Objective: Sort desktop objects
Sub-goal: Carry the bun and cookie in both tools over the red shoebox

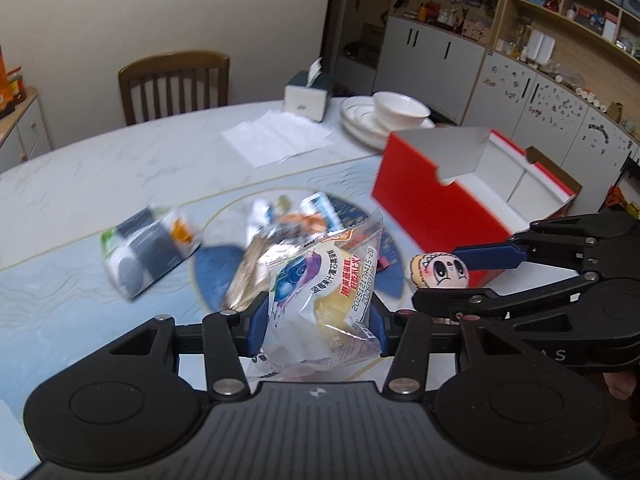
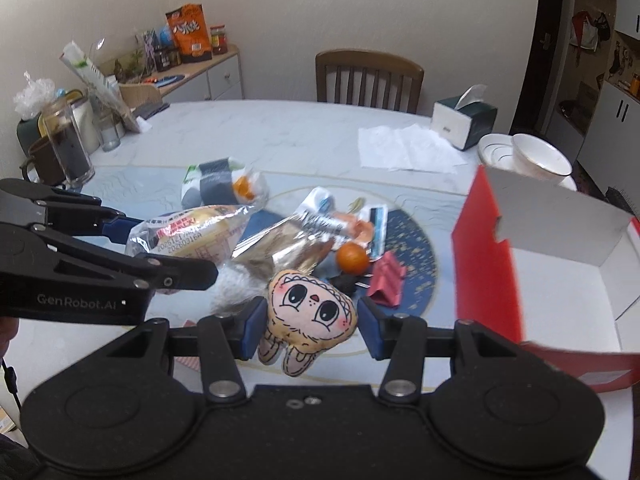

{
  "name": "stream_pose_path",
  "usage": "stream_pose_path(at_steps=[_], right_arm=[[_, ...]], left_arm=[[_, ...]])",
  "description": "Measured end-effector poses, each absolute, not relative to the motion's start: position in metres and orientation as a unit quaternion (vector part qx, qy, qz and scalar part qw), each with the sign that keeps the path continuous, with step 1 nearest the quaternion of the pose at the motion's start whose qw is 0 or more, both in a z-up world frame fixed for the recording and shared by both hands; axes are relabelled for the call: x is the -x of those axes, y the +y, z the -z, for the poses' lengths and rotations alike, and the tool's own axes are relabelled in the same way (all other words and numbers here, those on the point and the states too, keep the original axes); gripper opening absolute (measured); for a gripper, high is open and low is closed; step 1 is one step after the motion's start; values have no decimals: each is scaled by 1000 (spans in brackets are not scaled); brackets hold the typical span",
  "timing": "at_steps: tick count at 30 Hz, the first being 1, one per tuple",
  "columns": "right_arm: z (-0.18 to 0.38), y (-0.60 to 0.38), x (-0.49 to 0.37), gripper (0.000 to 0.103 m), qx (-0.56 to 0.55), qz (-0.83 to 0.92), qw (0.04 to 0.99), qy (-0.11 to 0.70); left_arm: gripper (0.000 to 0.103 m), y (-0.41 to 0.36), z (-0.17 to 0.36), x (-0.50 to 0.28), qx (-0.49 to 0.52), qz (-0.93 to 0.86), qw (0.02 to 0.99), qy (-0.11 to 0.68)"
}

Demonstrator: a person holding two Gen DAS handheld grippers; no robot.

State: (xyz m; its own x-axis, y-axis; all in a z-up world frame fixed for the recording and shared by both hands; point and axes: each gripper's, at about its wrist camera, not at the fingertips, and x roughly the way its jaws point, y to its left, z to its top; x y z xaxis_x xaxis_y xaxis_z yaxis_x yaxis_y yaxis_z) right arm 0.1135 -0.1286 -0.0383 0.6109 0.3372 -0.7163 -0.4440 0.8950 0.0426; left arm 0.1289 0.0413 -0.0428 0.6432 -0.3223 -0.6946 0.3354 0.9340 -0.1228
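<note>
Left wrist view first: our left gripper has its blue pads pinching a clear snack packet with a yellow cake and blueberry print inside, and the packet hangs off the table. Just to its right, our right gripper comes in from the side with a small plush face squeezed between its fingers.

Over to the right wrist view, and we see that grip up close: the right gripper has its pads pressed on either side of the plush toy, a cream doll with big dark eyes and pink cheeks, feet dangling toward the camera. The left gripper reaches in from the left edge of this view, the snack packet clamped in it.

Below both of us, around the middle of the table on a round blue mat, lies the rest of the pile: a silver foil pouch, an orange, a folded red paper piece and some blurred wrappers. A green-and-grey packet sits apart, further toward the table's left side.

At the right edge of the table stands an open red box with a white interior, its flap raised. Beyond it, near the far right edge, we spot stacked white plates with a bowl, a tissue box and a flat paper napkin.
</note>
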Motion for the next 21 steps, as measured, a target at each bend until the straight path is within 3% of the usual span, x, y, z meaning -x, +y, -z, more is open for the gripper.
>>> stream_pose_path(at_steps=[21], right_arm=[[1, -249, -152, 48, 52, -183, 916, 353]], left_arm=[[48, -66, 8, -149, -45, 214, 912, 348]])
